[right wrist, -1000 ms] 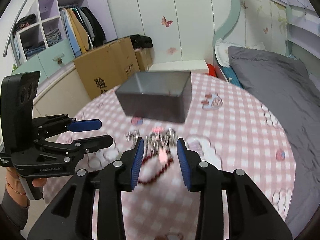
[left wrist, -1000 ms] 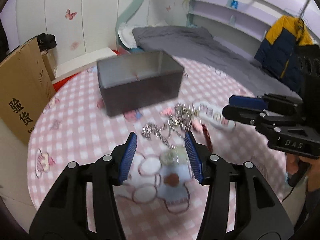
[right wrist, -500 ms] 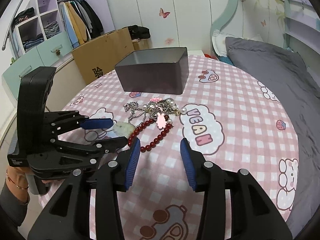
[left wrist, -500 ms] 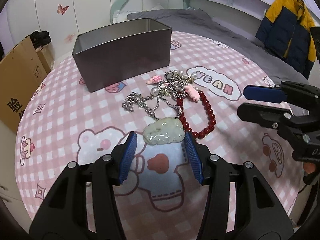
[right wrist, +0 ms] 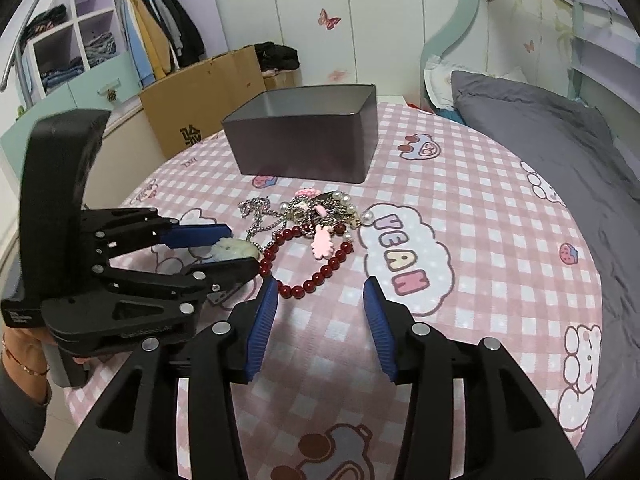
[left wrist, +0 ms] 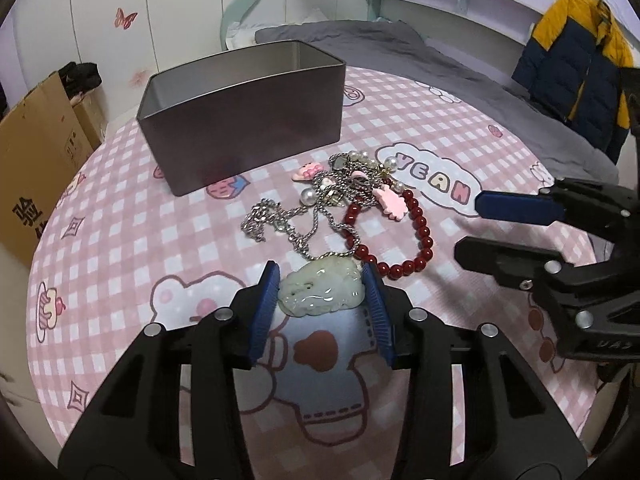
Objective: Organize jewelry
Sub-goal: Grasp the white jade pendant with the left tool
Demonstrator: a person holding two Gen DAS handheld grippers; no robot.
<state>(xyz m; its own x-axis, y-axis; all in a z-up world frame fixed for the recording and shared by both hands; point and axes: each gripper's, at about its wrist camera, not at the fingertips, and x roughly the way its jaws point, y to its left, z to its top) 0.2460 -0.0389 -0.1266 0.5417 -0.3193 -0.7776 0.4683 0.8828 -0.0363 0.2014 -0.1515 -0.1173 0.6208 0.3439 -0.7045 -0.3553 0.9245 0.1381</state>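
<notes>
A round surface (left wrist: 120, 240) with a pink checked cloth, carrying all the task's things. Toward its far side, a grey metal box (left wrist: 244, 116), open on top, the visible part of its inside bare; so, by the look of it, nothing sorted yet and nearly the whole task left. Just in front of the box, one tangled heap of jewelry: a silver chain (left wrist: 280, 220) looping toward the near side, a red bead bracelet (left wrist: 420, 240) on the right of the heap, a pearl strand (left wrist: 360, 160) and small pink charms (left wrist: 390, 202) mixed in the middle, close to the box wall but apart from it. Left gripper (left wrist: 322, 290) low at the near edge of the heap, jaws partly open and standing on either side of a pale green jade pendant (left wrist: 322, 290), pads very near or just touching its flanks; pendant apparently lying on the cloth, joined to the chain, not lifted. Probably the first pick, about to close. Right gripper (right wrist: 318, 316) hovering near the bracelet, jaws wide open, nothing between them. Likely difficulty: chain tangled with the other pieces, so a lift of the pendant may drag the heap.
</notes>
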